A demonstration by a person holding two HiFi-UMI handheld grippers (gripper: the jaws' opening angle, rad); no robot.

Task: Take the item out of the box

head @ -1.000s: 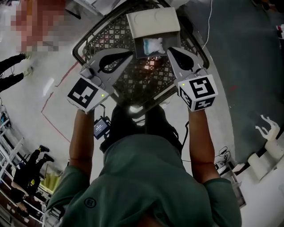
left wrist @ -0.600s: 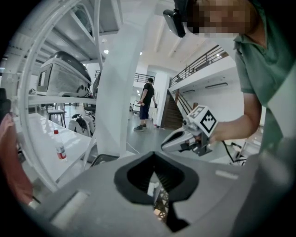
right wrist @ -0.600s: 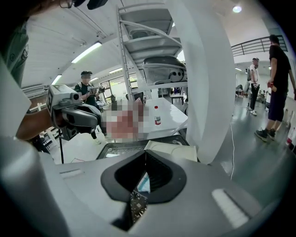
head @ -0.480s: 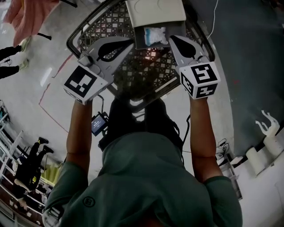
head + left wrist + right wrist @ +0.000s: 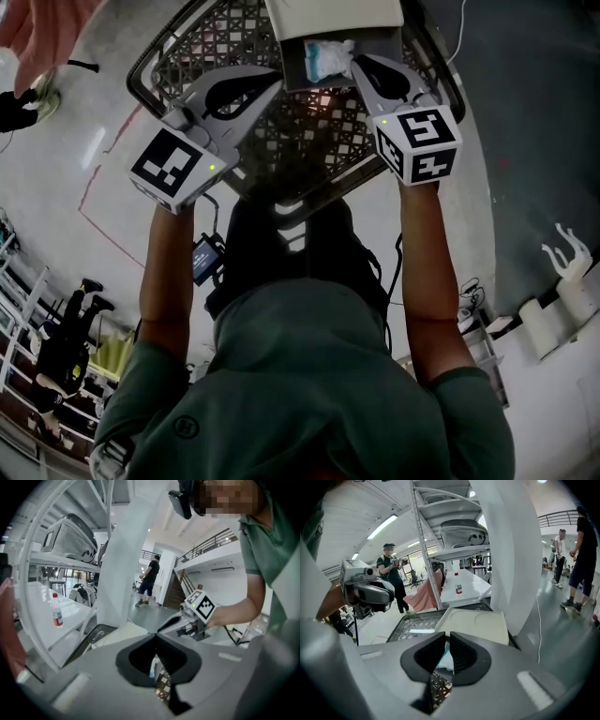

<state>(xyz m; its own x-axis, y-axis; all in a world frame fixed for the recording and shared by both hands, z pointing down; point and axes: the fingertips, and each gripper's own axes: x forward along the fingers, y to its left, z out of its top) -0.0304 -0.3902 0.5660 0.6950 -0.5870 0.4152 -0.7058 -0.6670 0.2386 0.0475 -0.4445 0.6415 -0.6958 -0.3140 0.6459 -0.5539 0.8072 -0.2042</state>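
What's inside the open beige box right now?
A crumpled white and pale-blue soft packet lies inside the beige box, whose lid is flipped back. The packet covers the floor beneath it, so anything under it cannot be seen.

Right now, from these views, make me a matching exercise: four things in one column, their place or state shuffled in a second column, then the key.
Things:
1. cream rectangular box
2. white-and-blue crinkled packet
3. black plastic lattice crate
4. left gripper

Place or state:
a. jaws together
b. sits under the box
c. open, lid folded back
d. lies inside the box

Pairs: 1-c, 2-d, 3-b, 4-a
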